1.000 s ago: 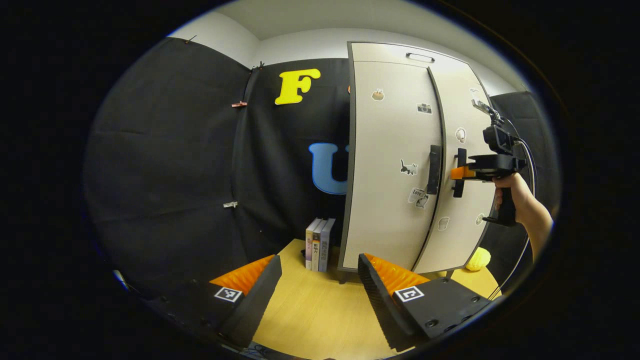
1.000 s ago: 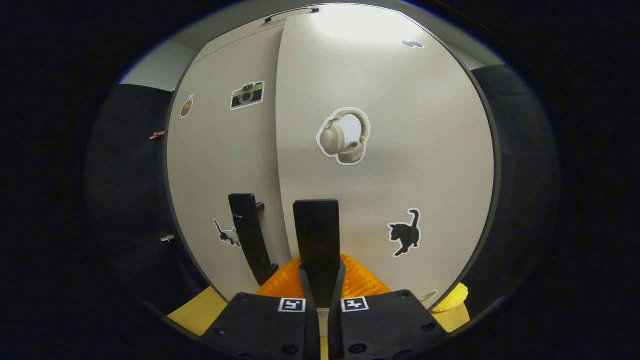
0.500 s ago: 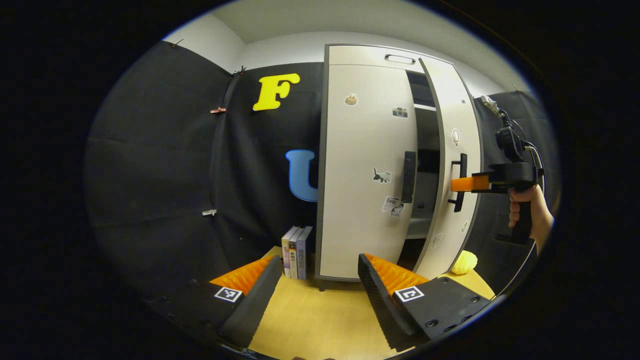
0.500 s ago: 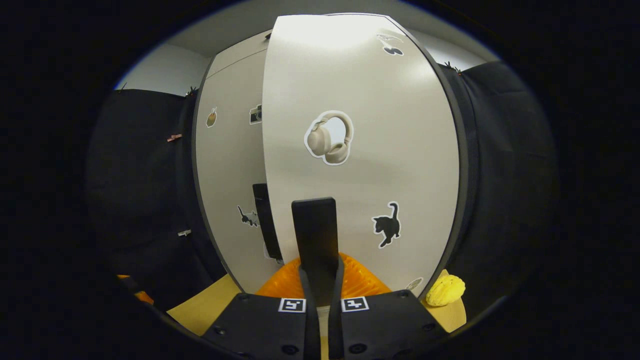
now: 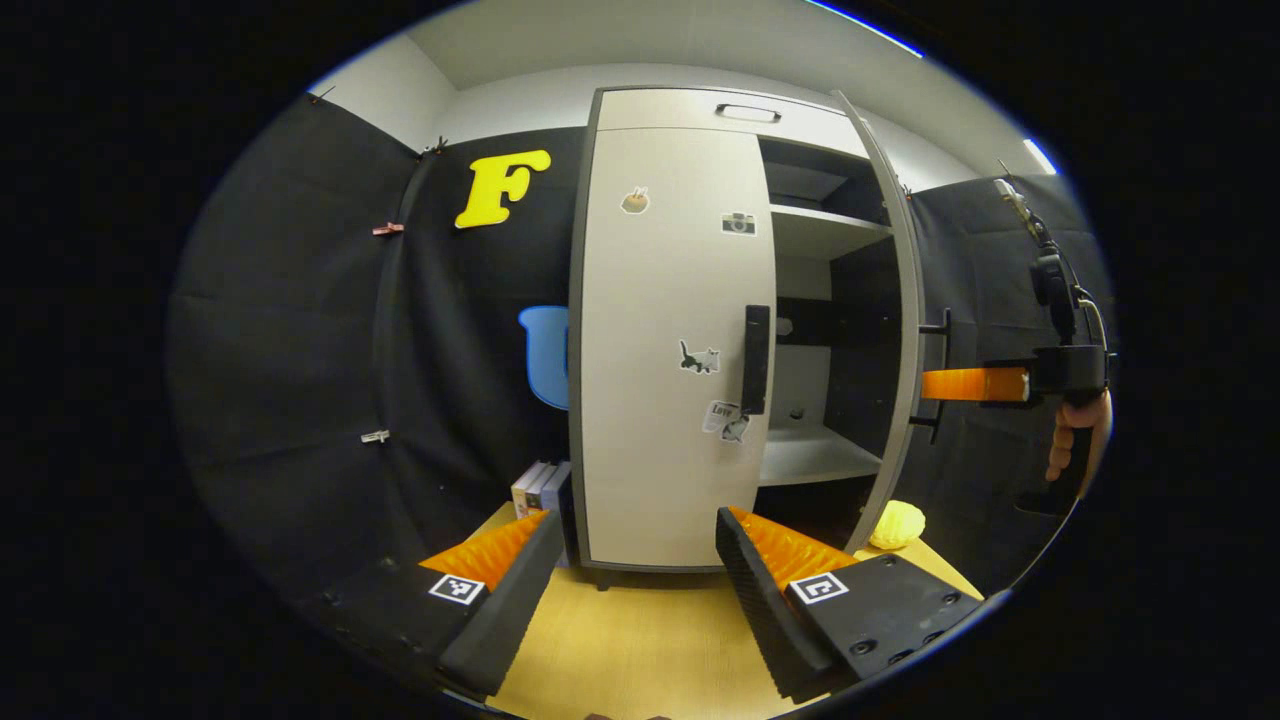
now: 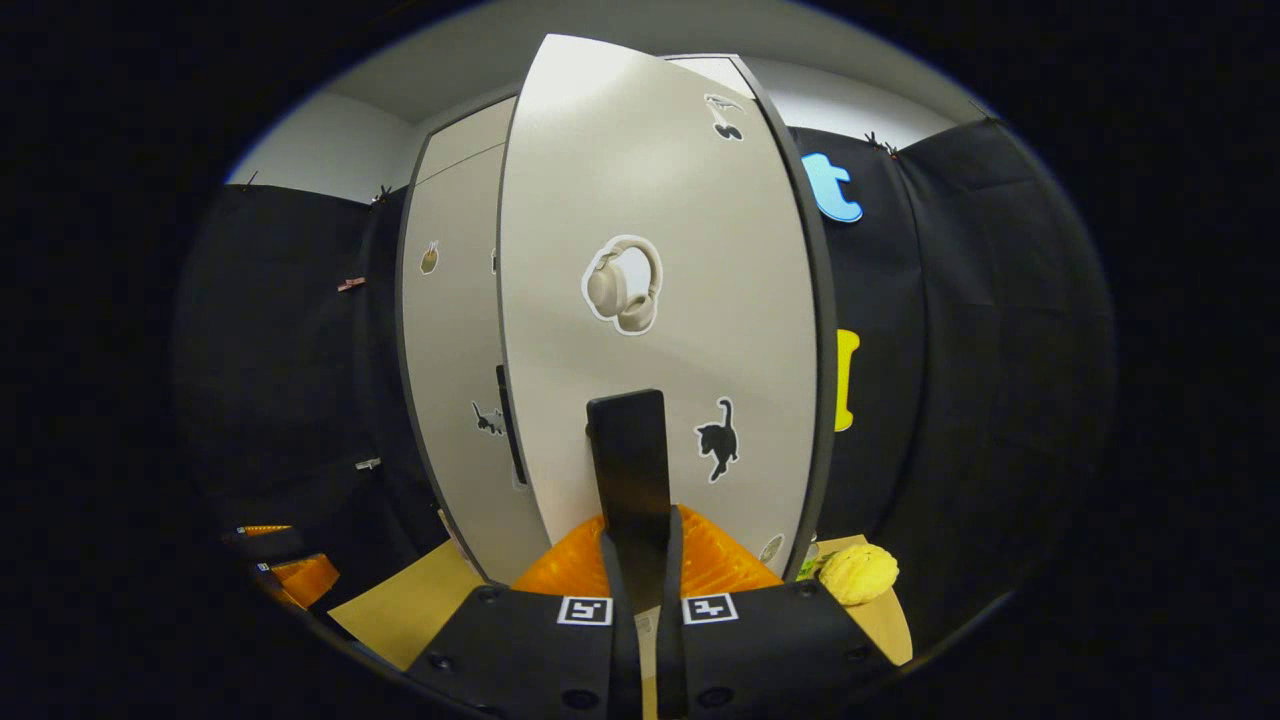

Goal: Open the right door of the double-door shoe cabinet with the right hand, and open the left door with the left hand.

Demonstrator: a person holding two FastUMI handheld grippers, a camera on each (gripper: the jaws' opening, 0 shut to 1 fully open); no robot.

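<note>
My right claw (image 6: 640, 560) is clamping the right door's handle (image 6: 628, 455), door swung wide; left claw (image 5: 632, 590) is gaping, far from the left door handle (image 5: 756, 358). Overswinging is risking a slipped grip.

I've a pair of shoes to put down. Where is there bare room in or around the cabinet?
Bare: the lower shelf and upper shelf behind the open right door, and the tabletop before the closed left door. Crowded: books at the cabinet's left, yellow object at its right.
</note>
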